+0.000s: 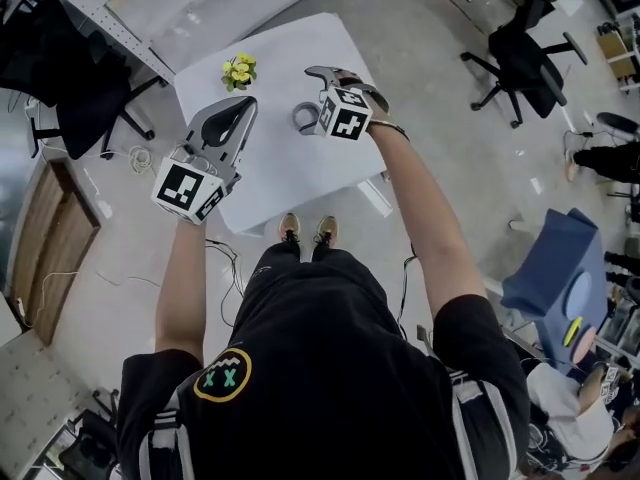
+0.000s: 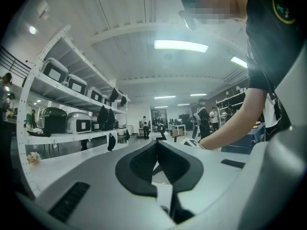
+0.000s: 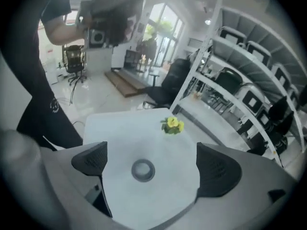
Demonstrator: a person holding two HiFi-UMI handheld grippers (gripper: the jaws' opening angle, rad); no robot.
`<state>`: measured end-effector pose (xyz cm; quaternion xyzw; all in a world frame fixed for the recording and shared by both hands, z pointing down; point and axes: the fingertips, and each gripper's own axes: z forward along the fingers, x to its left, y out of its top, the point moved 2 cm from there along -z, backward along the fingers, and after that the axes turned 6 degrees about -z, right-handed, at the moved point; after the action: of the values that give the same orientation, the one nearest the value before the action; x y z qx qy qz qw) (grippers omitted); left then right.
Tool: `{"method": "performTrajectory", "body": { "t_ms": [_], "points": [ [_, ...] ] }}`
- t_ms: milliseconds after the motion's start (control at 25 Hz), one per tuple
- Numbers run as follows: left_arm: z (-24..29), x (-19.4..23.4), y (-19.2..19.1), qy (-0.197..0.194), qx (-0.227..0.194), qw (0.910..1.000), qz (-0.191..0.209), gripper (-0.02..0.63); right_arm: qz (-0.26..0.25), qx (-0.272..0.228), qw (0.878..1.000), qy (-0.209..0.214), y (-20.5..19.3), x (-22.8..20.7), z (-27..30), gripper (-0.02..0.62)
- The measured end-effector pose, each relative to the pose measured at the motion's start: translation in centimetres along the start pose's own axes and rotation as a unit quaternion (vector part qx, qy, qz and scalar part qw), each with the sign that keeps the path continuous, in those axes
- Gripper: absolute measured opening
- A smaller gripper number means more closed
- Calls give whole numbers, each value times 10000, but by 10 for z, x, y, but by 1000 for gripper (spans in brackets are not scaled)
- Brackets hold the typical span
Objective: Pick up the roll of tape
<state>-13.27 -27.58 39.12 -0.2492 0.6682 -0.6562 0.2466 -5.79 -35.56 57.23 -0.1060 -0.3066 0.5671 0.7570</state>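
The grey roll of tape (image 1: pixel 304 118) lies flat on the white table (image 1: pixel 285 173), partly hidden behind my right gripper's marker cube. In the right gripper view the roll of tape (image 3: pixel 143 170) sits on the table (image 3: pixel 115 133) below, centred between the two spread jaws. My right gripper (image 1: pixel 340 76) hovers above it, open and holding nothing. My left gripper (image 1: pixel 243 108) is held over the table's left side, away from the tape, and it is shut and empty. In the left gripper view that gripper (image 2: pixel 156 146) points out at the room, with its jaws closed together.
A small bunch of yellow flowers (image 1: pixel 239 71) stands at the table's far left, seen also as flowers (image 3: pixel 172 125) beyond the tape. Shelving (image 1: pixel 110 23) runs behind the table. Office chairs (image 1: pixel 520 53) stand on the floor to the right. The person's feet (image 1: pixel 305 230) are at the table's near edge.
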Motion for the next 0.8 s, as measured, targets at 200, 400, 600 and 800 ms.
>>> {"method": "performTrajectory", "body": {
  "t_ms": [200,400,600,800],
  "points": [
    [-4,4,-8,101,74,9999,-28,18,-365,658,9938,816,-29,19,66,586],
    [-12,16,-14,243,178,9995,-44,18,-418,1272,9813,1383,-69,47,124,578],
    [-18,29,-19,385,279,9989,-42,18,-320,1552,9733,1659,-97,76,163,552],
    [-18,40,-23,474,312,9983,-96,18,-292,1807,9651,1873,-120,103,189,537]
  ]
}}
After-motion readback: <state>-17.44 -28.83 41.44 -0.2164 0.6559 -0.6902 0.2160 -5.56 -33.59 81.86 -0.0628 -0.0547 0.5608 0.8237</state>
